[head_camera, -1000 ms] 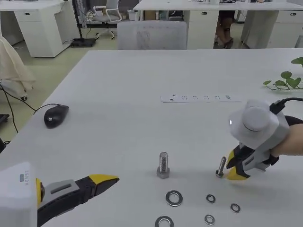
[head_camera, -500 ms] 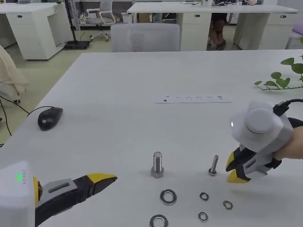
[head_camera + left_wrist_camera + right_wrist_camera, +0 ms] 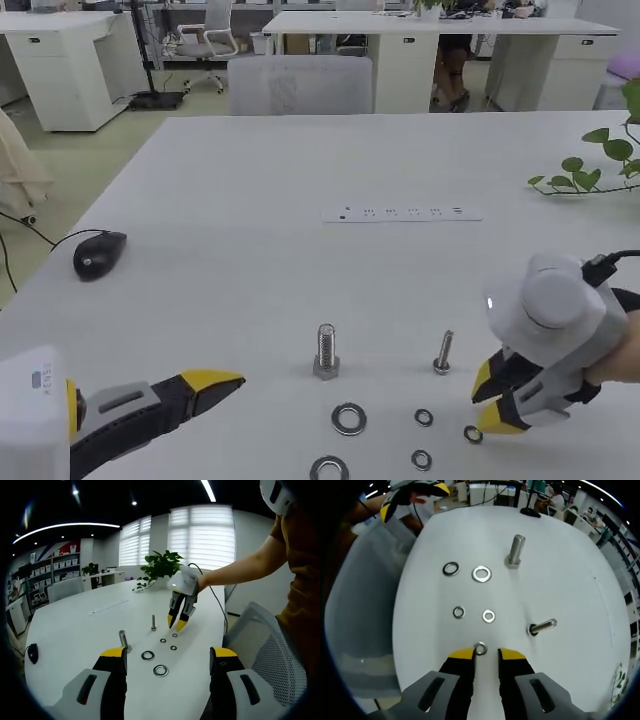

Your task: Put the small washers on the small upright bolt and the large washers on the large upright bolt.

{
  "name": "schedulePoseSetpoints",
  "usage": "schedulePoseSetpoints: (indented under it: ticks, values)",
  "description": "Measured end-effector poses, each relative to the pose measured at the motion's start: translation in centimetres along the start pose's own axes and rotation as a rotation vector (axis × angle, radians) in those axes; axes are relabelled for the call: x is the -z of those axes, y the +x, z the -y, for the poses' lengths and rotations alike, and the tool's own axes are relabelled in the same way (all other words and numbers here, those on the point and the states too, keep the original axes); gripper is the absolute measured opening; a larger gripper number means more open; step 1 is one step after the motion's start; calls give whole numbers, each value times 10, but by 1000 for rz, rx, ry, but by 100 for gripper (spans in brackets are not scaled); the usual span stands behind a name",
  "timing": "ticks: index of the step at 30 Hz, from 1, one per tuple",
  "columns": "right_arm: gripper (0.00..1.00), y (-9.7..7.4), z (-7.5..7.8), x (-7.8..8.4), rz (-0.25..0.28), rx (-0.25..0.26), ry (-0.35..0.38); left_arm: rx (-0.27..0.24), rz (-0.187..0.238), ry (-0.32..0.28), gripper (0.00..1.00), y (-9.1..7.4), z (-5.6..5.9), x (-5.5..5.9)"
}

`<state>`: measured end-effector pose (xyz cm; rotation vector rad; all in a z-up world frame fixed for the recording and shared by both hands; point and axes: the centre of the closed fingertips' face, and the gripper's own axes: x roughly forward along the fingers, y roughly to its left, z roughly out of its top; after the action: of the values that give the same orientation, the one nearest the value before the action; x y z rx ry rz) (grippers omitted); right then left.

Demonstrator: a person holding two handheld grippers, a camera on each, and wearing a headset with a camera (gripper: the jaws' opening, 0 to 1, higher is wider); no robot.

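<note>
At the near edge of the counter [image 3: 250, 260], the right tongs [image 3: 489, 405] are hovering released, tips flanking one small washer [image 3: 473, 434] at 5 o'clock of the small bolt [image 3: 443, 352]. Two other small washers [image 3: 424, 417] and two large washers [image 3: 348, 418] are lying flat, loose. The large bolt [image 3: 326, 350] is standing upright. The left tongs [image 3: 168, 652] are hanging wide open at 8 o'clock.

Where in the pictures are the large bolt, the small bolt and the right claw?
large bolt [image 3: 326, 348], head view, on its threaded shank.
small bolt [image 3: 443, 351], head view, on its shank.
right claw [image 3: 488, 653], right gripper view, midway between its two yellow tips.
</note>
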<state>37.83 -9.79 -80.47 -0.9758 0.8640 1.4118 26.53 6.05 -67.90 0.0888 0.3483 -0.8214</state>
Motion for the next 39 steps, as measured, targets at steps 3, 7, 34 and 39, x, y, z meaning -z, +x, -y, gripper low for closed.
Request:
schedulePoseSetpoints:
  ticks: [3, 7, 34, 39]
  values:
    - [19, 3, -2, 1, -3, -4, -3, -1, 0, 2, 67, 0, 0, 0]
    - [19, 6, -5, 3, -11, -12, -5, -2, 2, 2, 67, -1, -1, 0]
    - [19, 17, -8, 6, -32, -33, -36, -8, 3, 2, 67, -1, -1, 5]
    - [17, 18, -7, 6, -30, -38, -27, -7, 4, -1, 67, 0, 0, 6]
